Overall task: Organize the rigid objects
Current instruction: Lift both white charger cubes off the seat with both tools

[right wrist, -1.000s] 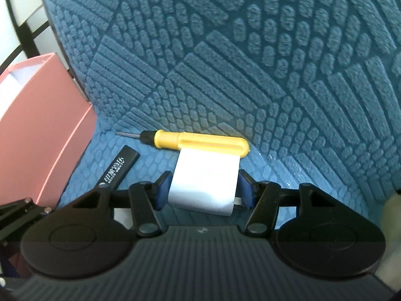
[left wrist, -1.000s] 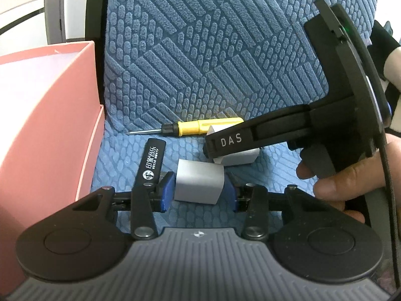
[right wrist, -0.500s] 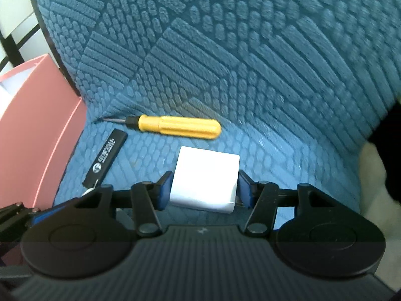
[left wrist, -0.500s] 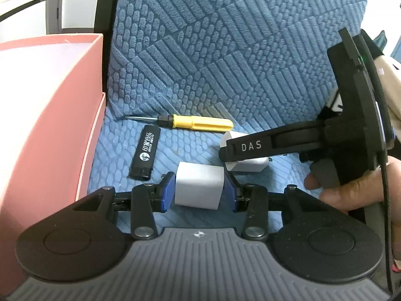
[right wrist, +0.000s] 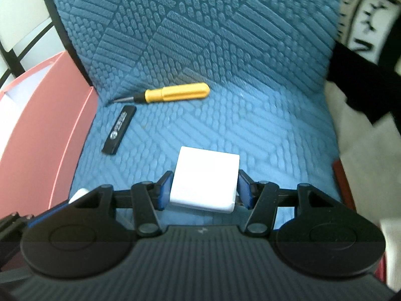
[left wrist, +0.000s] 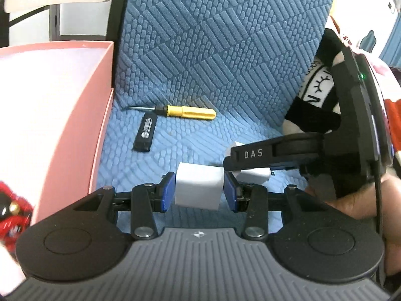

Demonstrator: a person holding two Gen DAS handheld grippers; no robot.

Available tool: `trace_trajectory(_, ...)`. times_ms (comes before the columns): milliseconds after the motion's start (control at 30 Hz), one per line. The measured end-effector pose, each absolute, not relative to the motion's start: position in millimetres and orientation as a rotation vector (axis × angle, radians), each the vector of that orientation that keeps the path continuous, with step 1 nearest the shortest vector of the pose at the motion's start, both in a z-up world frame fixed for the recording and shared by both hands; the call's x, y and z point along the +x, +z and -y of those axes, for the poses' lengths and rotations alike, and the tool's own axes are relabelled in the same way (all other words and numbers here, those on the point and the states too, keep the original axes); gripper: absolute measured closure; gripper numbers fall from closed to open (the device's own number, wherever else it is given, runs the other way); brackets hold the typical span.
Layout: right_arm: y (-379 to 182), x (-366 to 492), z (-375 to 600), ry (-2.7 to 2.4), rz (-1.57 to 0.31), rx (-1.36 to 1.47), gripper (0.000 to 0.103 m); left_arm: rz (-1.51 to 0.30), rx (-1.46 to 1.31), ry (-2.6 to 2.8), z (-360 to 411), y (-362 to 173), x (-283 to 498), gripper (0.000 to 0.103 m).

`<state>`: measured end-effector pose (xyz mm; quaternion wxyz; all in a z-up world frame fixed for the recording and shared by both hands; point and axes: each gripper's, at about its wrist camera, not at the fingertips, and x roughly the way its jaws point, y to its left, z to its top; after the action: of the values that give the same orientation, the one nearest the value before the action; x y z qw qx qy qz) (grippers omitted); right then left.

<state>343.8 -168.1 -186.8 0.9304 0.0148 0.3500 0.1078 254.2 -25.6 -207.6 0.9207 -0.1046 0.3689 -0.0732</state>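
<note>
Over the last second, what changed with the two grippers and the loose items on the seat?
Both grippers pulled back and up from the seat back, each carrying its white block: left gripper with the white cube, right gripper with the white adapter. Both stayed shut. The yellow screwdriver, black stick and pink box did not move.
</note>
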Motion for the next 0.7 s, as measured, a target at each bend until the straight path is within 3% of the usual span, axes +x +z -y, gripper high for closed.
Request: trace_trajectory(700,-195,231,165,0.084,-0.68,0.096,0.046,-0.791,-0.167,-0.193,30,-200,183,0.056)
